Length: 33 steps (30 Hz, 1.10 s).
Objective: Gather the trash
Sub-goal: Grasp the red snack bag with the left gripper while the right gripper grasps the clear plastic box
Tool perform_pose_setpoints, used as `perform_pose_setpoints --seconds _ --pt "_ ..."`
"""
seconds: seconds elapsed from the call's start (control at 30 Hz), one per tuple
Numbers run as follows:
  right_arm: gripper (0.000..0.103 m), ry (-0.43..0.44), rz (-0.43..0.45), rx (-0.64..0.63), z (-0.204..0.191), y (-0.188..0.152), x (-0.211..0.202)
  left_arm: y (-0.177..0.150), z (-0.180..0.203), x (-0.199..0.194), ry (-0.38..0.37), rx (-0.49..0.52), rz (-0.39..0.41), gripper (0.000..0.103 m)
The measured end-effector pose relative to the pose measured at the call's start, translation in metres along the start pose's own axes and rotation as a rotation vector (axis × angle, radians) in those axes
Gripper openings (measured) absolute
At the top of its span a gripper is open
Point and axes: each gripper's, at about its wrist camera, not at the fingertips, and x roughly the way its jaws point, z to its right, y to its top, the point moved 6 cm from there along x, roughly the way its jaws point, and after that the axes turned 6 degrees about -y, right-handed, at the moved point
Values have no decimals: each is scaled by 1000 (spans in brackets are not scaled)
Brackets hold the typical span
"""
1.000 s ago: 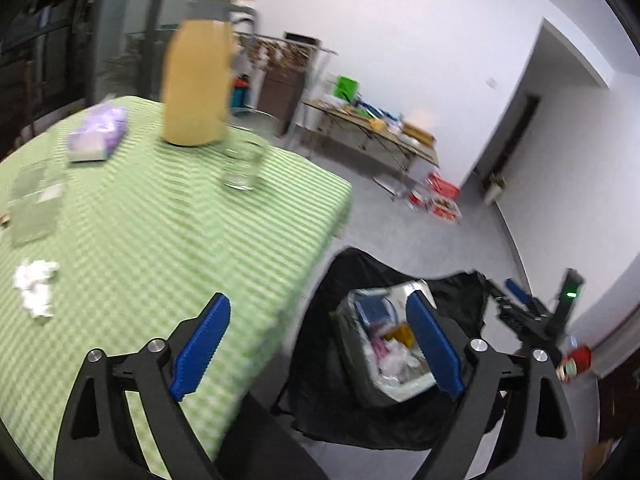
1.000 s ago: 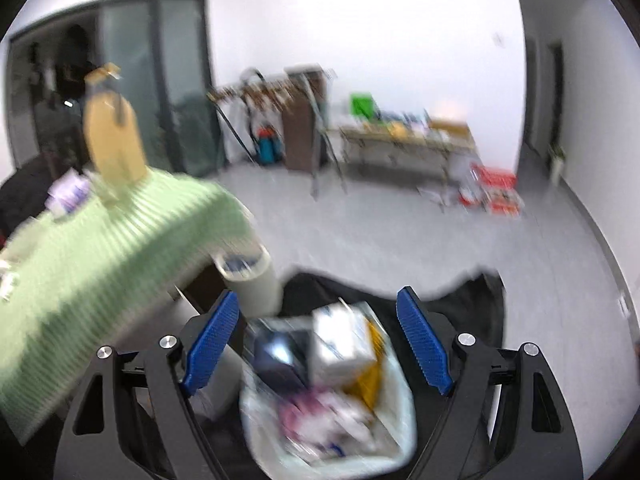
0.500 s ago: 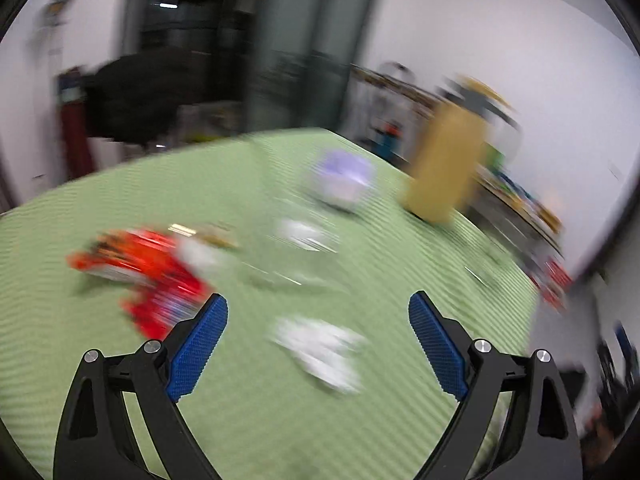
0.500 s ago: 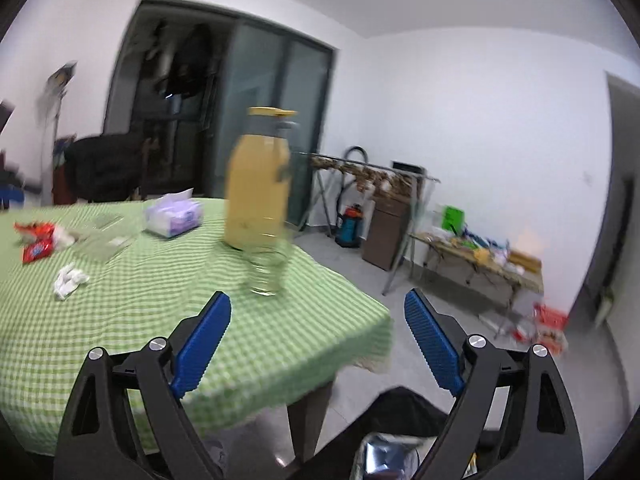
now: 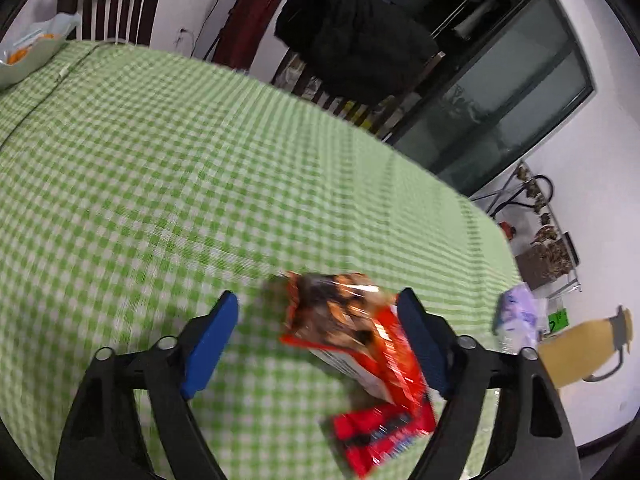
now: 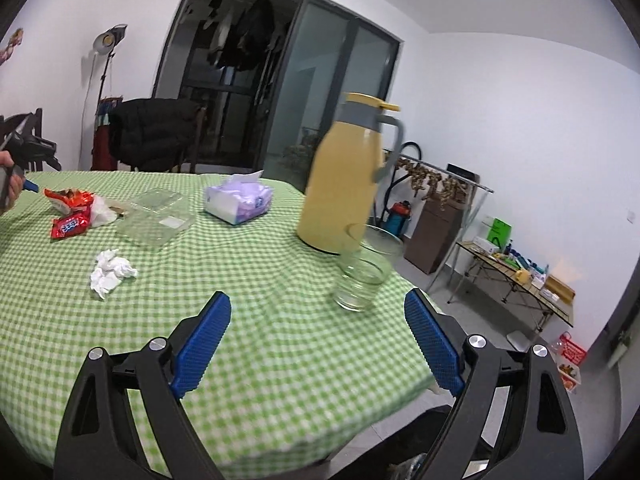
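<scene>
My left gripper (image 5: 316,346) is open, low over the green checked tablecloth (image 5: 160,160). An orange snack wrapper (image 5: 348,320) lies between its jaws, nearer the right one, with a red wrapper (image 5: 380,432) just below it. My right gripper (image 6: 318,344) is open and empty above the table's near edge. In the right wrist view the orange wrapper (image 6: 70,199), the red wrapper (image 6: 69,226), a crumpled white tissue (image 6: 111,273) and an empty clear plastic box (image 6: 154,218) lie on the table. The left gripper (image 6: 28,148) shows at the far left.
A yellow jug (image 6: 344,176) and a drinking glass (image 6: 366,268) stand near the table's right corner, with a purple tissue pack (image 6: 239,199) behind. A white bowl (image 5: 28,56) sits at the far corner. Chairs with a black coat (image 5: 352,36) stand beyond the table.
My left gripper swung from the trash bin to the table and closed in on the orange and red wrappers. My right gripper rose from the bin to face the tabletop.
</scene>
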Motion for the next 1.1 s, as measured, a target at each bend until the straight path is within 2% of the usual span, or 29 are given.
perform_pose_setpoints --seconds 0.03,0.07,0.1,0.13,0.17,0.23,0.3,0.4,0.5,0.57,0.63,0.73,0.87,1.03,1.1 --pt "85 6 -3 -8 -6 3 3 -1 -1 8 -1 -6 -11 69" --pt "85 11 -7 -14 -12 5 5 -2 1 20 -10 -9 -33 60" --pt "85 20 -18 -19 -21 9 9 -4 0 27 -19 -10 -57 45" --pt "85 29 -26 -19 -28 11 12 -8 2 34 -40 4 -82 36" --pt "85 43 -37 -16 -35 14 16 -10 4 38 -51 25 -90 18" --pt "85 79 -63 -6 -50 19 25 -8 8 45 -52 46 -95 17" --pt "85 103 -103 3 -70 23 39 -3 16 38 -112 20 -76 13" --pt "85 120 -133 14 -98 32 56 16 28 0 -205 7 20 13" --pt "88 183 -156 55 -140 47 76 22 42 -25 -255 42 76 13" --pt "88 229 -189 85 -171 58 95 25 49 -38 -255 66 123 13" --pt "88 268 -233 90 -202 70 121 26 53 -44 -278 74 123 13" --pt "88 269 -277 100 -233 82 160 29 50 -47 -297 61 118 13" --pt "88 221 -325 146 -250 90 199 35 27 -48 -220 59 127 13" --pt "88 259 -410 329 -248 88 225 39 9 -40 -236 5 100 13" --pt "89 266 -430 354 -250 90 228 38 8 -40 -239 5 99 13"
